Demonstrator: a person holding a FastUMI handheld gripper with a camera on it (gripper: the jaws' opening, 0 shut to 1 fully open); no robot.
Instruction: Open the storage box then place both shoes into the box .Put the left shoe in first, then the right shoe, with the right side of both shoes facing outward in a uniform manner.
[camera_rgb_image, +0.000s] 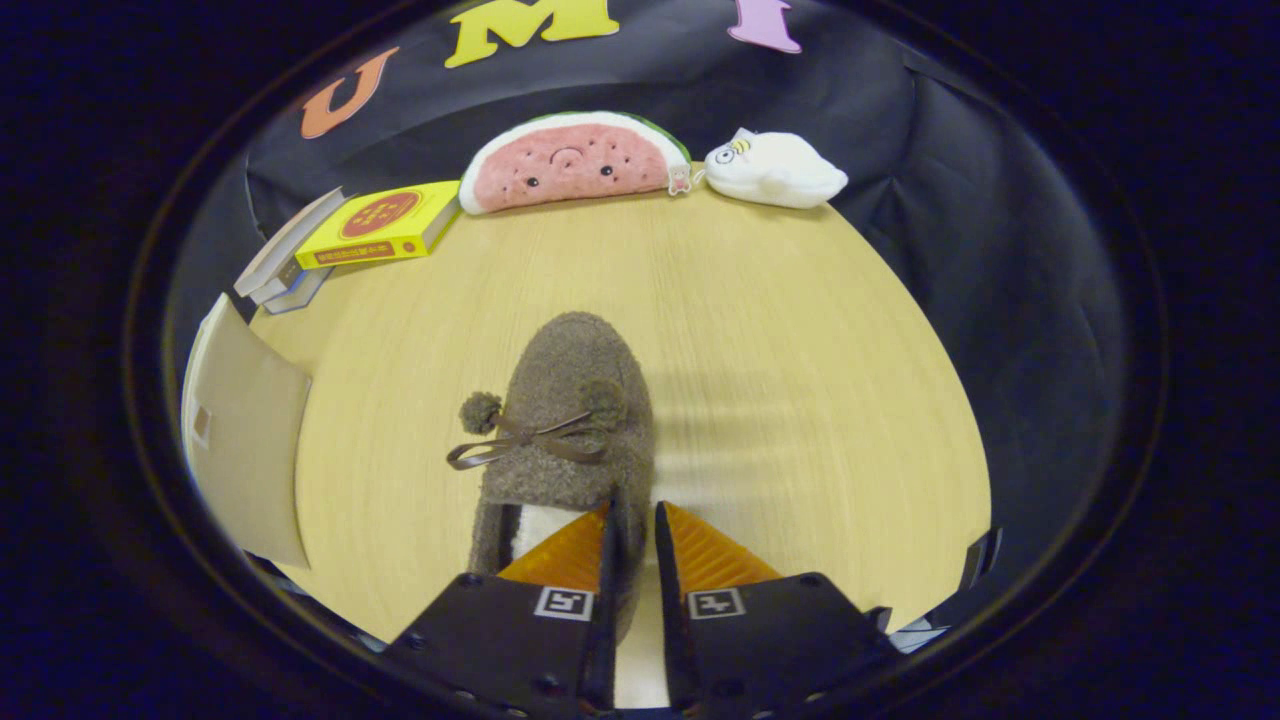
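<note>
- fuzzy brown slipper with ribbon bow (565, 420): heel end hidden behind gripper (632, 520) fingers, closed on its collar wall
- pale beige flat box panel (245, 440) at left: cut off, shape unclear
- grey books (285, 262) under yellow book (385, 224): partly hidden

Gripper (632, 520) fingers nearly closed; seemingly pinching something between them.

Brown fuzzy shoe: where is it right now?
In the gripper view, the brown fuzzy shoe lies mid-table, toe pointing toward the watermelon plush. The tongs are closed on its collar wall, one finger inside the opening.
</note>
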